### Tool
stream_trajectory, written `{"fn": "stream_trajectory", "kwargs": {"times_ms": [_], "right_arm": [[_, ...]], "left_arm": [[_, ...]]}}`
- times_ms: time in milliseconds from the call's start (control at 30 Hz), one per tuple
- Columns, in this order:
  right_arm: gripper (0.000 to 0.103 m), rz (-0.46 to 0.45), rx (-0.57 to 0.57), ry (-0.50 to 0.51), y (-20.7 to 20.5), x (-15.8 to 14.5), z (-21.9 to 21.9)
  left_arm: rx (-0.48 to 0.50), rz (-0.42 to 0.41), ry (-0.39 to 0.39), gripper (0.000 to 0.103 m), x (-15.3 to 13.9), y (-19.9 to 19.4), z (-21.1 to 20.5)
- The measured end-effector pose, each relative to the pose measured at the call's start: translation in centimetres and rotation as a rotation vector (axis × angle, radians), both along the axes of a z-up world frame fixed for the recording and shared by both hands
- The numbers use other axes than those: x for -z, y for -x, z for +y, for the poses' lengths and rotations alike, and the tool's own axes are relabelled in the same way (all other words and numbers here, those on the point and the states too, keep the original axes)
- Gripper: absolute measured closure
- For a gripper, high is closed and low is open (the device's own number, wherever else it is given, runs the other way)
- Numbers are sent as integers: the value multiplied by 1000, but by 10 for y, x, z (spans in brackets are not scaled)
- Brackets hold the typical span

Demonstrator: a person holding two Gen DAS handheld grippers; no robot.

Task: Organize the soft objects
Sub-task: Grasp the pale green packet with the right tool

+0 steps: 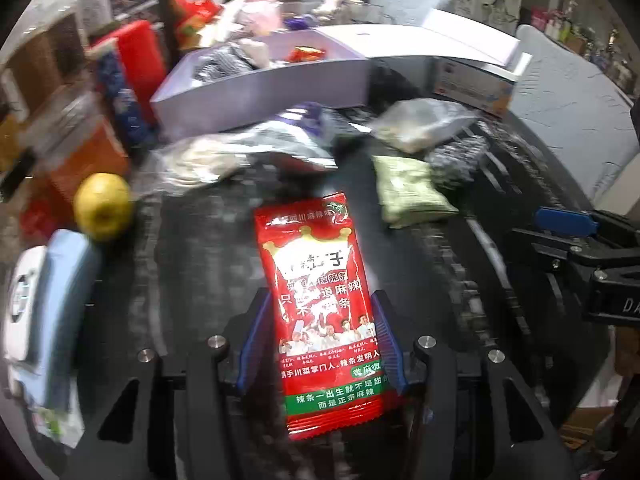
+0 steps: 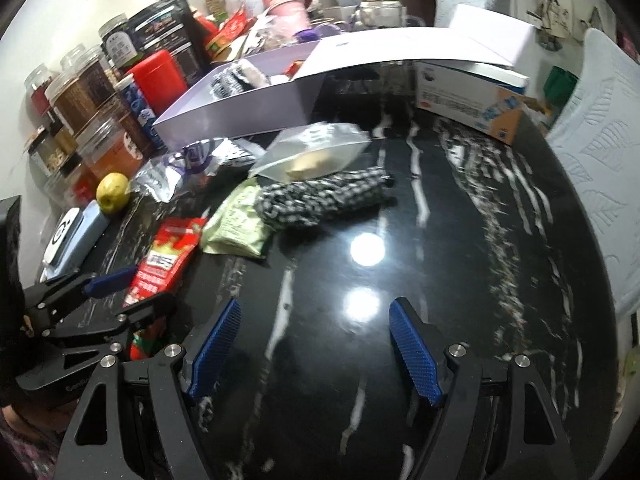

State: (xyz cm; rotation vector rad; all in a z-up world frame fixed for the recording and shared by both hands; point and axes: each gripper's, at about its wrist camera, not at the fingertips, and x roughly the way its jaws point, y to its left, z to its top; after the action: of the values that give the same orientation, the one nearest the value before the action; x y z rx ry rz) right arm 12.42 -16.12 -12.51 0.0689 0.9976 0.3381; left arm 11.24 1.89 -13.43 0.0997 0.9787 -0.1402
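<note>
**Red packet pinched, box waiting behind**

The left gripper (image 1: 320,340) has its blue pads pressed against both long edges of the red packet (image 1: 316,300), which lies flat on the black table (image 2: 460,220) with its far end pointing toward the pale box (image 1: 256,92). The right gripper (image 2: 316,344) hangs spread wide over bare tabletop with nothing between its fingers.

From where I stand the job in hand looks like lifting that packet and getting it into the box, where a knitted piece and something red already lie. A few thoughts on doing it well:

- The packet is thin and slick, and the pads hold it only by its edges. I'd expect it to bow or slip if it is jerked, so a slow, straight lift seems wise.
- The silver foil bag (image 1: 280,148) and other clutter sit between packet and box; the packet needs to clear them and the box's near wall.
- The yellow fruit (image 1: 103,206) and the green pouch (image 1: 412,190) lie to either side, near enough to be nudged by a wide swing.
- The right gripper is free for the checked knit (image 2: 320,198) or the green pouch, but should keep out of the left one's path.
</note>
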Motion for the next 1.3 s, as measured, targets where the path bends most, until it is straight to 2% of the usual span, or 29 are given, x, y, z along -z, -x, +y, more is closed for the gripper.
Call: {"fn": "stream_trajectory", "kwargs": {"times_ms": [167,333,500,633,800,833,900,933,1100,1300], "right_arm": [[26,31,-50,-29,-18,4,22],[26,13,-97,1,-32,3,49],[26,-42,-80,55,-45,1,68],[26,-14,-73,30,-57,6,77],[27,-23,-59,92,-59,17,84],[29,-32,-61,106,-57,19,85],[47,-51,-60,147,-56,22,86],[51,-61,-67,162,-55,23,86],[55,-77,-97,146,-47,23,80],[56,-40,-108,63,-32,20,64]], "left_arm": [[-79,8,35,53,1,-6,24],[-139,-3,42,53,2,-14,42],[-165,-18,72,53,5,-13,51],[-170,-24,78,53,6,-12,53],[-171,-36,73,52,7,-10,54],[-175,-38,72,52,7,-11,55],[-181,-40,67,51,7,-13,56],[-181,-41,64,50,7,-14,56],[-187,-44,57,46,8,-18,57],[-191,-44,56,46,8,-20,58]]}}
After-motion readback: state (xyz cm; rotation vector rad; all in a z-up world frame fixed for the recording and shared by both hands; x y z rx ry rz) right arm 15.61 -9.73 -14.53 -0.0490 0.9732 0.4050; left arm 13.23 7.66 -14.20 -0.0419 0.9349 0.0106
